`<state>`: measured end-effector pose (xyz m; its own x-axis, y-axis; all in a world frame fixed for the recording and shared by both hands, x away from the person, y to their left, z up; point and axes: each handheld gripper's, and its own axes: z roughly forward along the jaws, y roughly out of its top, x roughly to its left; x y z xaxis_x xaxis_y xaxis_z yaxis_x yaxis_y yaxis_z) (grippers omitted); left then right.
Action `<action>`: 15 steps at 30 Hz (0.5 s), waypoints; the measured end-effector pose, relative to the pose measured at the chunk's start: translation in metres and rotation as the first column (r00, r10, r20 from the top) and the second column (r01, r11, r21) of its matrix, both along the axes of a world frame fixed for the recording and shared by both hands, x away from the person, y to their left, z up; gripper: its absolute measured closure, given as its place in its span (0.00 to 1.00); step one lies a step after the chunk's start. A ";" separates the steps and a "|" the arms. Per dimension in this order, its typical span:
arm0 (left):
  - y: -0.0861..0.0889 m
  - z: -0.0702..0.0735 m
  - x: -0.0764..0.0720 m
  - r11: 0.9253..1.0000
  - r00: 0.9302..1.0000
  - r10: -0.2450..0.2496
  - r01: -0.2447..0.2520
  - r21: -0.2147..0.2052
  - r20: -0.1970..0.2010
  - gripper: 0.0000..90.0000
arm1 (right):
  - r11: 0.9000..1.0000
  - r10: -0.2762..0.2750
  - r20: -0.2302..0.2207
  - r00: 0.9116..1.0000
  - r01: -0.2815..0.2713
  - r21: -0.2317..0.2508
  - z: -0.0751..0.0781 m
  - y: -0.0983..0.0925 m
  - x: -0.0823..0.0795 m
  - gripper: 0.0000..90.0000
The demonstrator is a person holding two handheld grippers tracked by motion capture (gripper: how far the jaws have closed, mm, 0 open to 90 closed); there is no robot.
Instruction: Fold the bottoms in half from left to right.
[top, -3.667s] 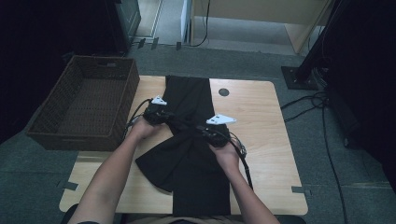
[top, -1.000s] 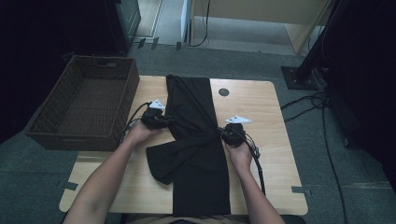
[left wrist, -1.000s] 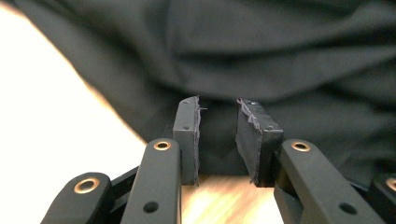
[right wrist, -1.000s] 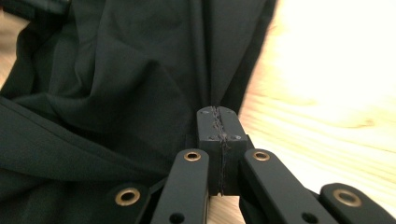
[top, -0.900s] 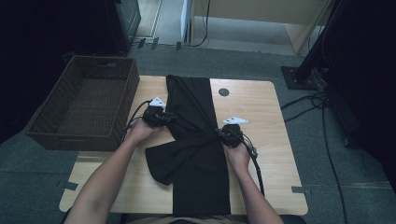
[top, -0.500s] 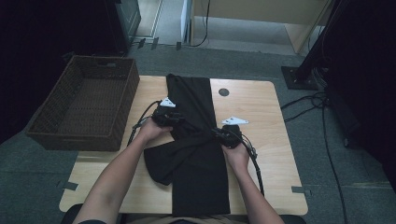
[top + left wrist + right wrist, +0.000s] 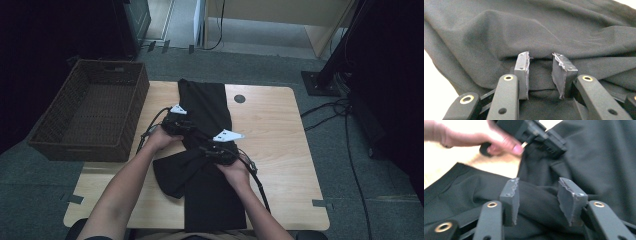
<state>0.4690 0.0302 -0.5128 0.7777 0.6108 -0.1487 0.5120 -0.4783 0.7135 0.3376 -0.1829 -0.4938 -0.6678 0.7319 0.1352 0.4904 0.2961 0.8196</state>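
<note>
One black garment (image 7: 205,150) lay folded across the counter (image 7: 280,145) beside one wicker basket (image 7: 90,115). Two grippers worked it: the left gripper (image 7: 540,72) grasped a fold, while the right gripper (image 7: 539,200) had just been opening, cloth loose between its jaws.

This looks like an office or lab room set up for recording. A small wooden tabletop (image 7: 280,130) with a round cable hole (image 7: 239,98) stands on grey carpet floor (image 7: 350,200). Black cables (image 7: 350,145) trail across the right of the frame, past a stand base (image 7: 320,82) at the upper right. Light wood furniture (image 7: 280,12) sits at the top.
</note>
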 end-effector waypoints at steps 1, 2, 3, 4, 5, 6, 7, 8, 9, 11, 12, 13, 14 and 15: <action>0.001 0.000 0.001 1.000 1.000 0.005 -0.005 -0.005 -0.001 0.75 | 1.000 0.011 -0.006 1.000 -0.011 -0.004 -0.003 0.005 0.001 0.55; 0.003 0.000 0.001 1.000 1.000 0.005 -0.005 -0.001 -0.001 0.75 | 1.000 0.019 -0.015 1.000 -0.020 -0.008 -0.007 0.009 0.002 0.54; 0.003 0.000 0.001 1.000 1.000 0.010 -0.010 -0.006 -0.003 0.75 | 1.000 0.023 -0.019 1.000 -0.024 -0.015 -0.011 0.012 0.003 0.52; 0.004 0.000 0.002 1.000 1.000 0.012 -0.012 -0.004 -0.002 0.75 | 0.999 0.029 -0.028 0.999 -0.029 -0.017 -0.015 0.016 0.003 0.52; 0.004 0.000 0.002 1.000 1.000 0.017 -0.017 -0.007 -0.001 0.75 | 0.999 0.035 -0.031 0.999 -0.035 -0.020 -0.019 0.019 0.004 0.52; 0.004 0.000 0.002 1.000 1.000 0.015 -0.015 -0.004 -0.002 0.75 | 0.999 0.035 -0.036 0.999 -0.036 -0.026 -0.022 0.022 0.005 0.52; 0.004 0.000 0.002 1.000 1.000 0.015 -0.015 -0.004 -0.002 0.75 | 0.998 0.040 -0.037 0.998 -0.042 -0.039 -0.026 0.025 0.005 0.53; 0.004 0.000 0.001 1.000 1.000 0.013 -0.013 0.003 0.002 0.75 | 0.997 0.035 -0.041 0.999 -0.037 -0.060 -0.027 0.029 0.006 0.54; 0.004 0.000 0.001 1.000 1.000 0.014 -0.014 0.008 0.007 0.75 | 0.997 0.035 -0.031 0.999 -0.037 -0.067 -0.027 0.031 0.006 0.57; 0.005 0.000 0.002 1.000 1.000 0.022 -0.022 0.011 0.012 0.75 | 0.995 0.027 -0.023 0.999 -0.029 -0.092 -0.027 0.034 0.006 0.70; 0.006 0.000 0.002 1.000 1.000 0.027 -0.027 0.015 0.015 0.75 | 0.995 0.023 -0.012 1.000 -0.024 -0.102 -0.027 0.034 0.005 0.80; 0.006 0.000 0.003 0.999 0.999 0.032 -0.033 0.011 0.014 0.75 | 0.993 0.009 -0.002 1.000 -0.009 -0.115 -0.027 0.035 0.005 0.90; 0.007 0.000 0.003 0.999 0.999 0.038 -0.038 0.007 0.010 0.76 | 0.993 0.013 -0.006 1.000 -0.014 -0.121 -0.026 0.034 0.005 0.95; 0.007 -0.001 0.003 0.999 0.999 0.044 -0.044 0.005 0.018 0.77 | 0.993 0.010 -0.021 1.000 -0.013 -0.118 -0.024 0.034 0.004 0.98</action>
<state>0.4718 0.0375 -0.5135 0.7524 0.6454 -0.1318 0.5202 -0.4594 0.7200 0.3421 -0.1487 -0.5182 -0.6743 0.7359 0.0617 0.5026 0.3961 0.7684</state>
